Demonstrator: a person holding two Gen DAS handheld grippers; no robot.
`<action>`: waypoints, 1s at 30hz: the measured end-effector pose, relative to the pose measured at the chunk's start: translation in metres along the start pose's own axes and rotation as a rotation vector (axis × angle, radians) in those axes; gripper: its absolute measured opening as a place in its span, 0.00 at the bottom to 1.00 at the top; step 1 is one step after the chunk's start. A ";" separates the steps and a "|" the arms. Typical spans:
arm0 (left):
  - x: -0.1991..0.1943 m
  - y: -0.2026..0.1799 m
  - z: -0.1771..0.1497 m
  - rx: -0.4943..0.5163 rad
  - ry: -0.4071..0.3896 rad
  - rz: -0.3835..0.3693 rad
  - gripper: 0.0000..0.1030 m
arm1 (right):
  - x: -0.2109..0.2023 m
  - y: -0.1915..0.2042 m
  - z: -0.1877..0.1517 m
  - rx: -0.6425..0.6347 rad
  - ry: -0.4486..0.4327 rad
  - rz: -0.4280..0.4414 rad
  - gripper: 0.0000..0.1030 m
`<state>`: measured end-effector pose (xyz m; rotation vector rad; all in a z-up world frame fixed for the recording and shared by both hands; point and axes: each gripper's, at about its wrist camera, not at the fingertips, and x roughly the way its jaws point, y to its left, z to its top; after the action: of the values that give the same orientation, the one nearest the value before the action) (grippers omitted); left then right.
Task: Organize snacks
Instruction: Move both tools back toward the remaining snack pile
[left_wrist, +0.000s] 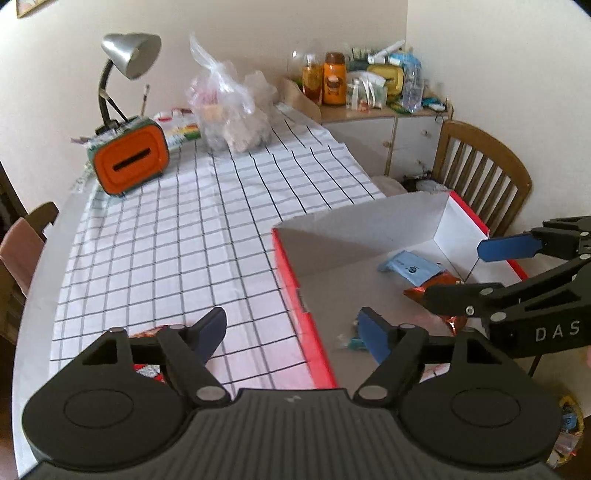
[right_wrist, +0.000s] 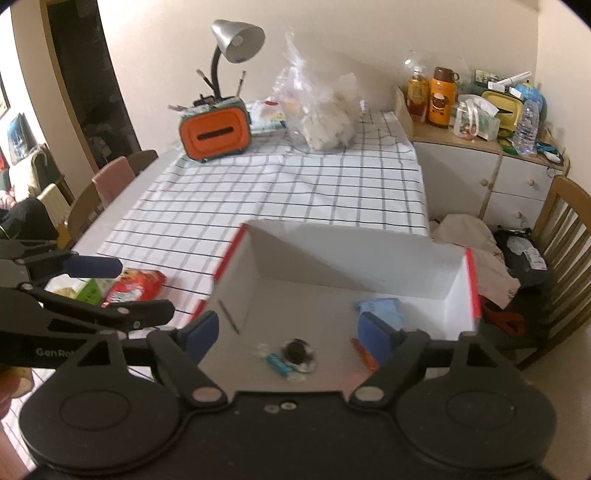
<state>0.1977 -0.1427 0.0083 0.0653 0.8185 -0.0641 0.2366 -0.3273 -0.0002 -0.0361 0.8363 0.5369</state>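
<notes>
A red cardboard box with a white inside (left_wrist: 295, 280) (right_wrist: 470, 273) lies open on the checked tablecloth. In it are a light blue packet (left_wrist: 410, 266) (right_wrist: 380, 308), an orange-red foil packet (left_wrist: 439, 286) and a small dark cookie pack (right_wrist: 295, 352). A red snack bag (right_wrist: 135, 286) and a green-white pack (right_wrist: 83, 290) lie on the cloth left of the box. My left gripper (left_wrist: 293, 330) (right_wrist: 142, 286) is open and empty over the box's left wall. My right gripper (right_wrist: 286, 332) (left_wrist: 458, 271) is open and empty above the box.
An orange tissue box with a desk lamp (left_wrist: 129, 162) (right_wrist: 214, 134) and a clear plastic bag (left_wrist: 232, 114) (right_wrist: 317, 110) stand at the table's far end. A cluttered cabinet (left_wrist: 369, 110) (right_wrist: 480, 147) and a wooden chair (left_wrist: 484, 173) (right_wrist: 561, 251) are on the right.
</notes>
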 end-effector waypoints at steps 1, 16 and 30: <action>-0.004 0.004 -0.003 0.006 -0.010 0.003 0.77 | 0.000 0.006 -0.001 -0.002 -0.003 0.003 0.81; -0.042 0.104 -0.059 -0.093 -0.070 -0.027 0.83 | 0.003 0.103 -0.021 -0.034 -0.028 0.105 0.98; -0.035 0.246 -0.107 -0.201 0.000 0.083 0.84 | 0.045 0.181 -0.031 -0.101 0.020 0.111 0.99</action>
<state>0.1163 0.1122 -0.0307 -0.0899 0.8176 0.0969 0.1550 -0.1577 -0.0219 -0.0883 0.8338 0.6836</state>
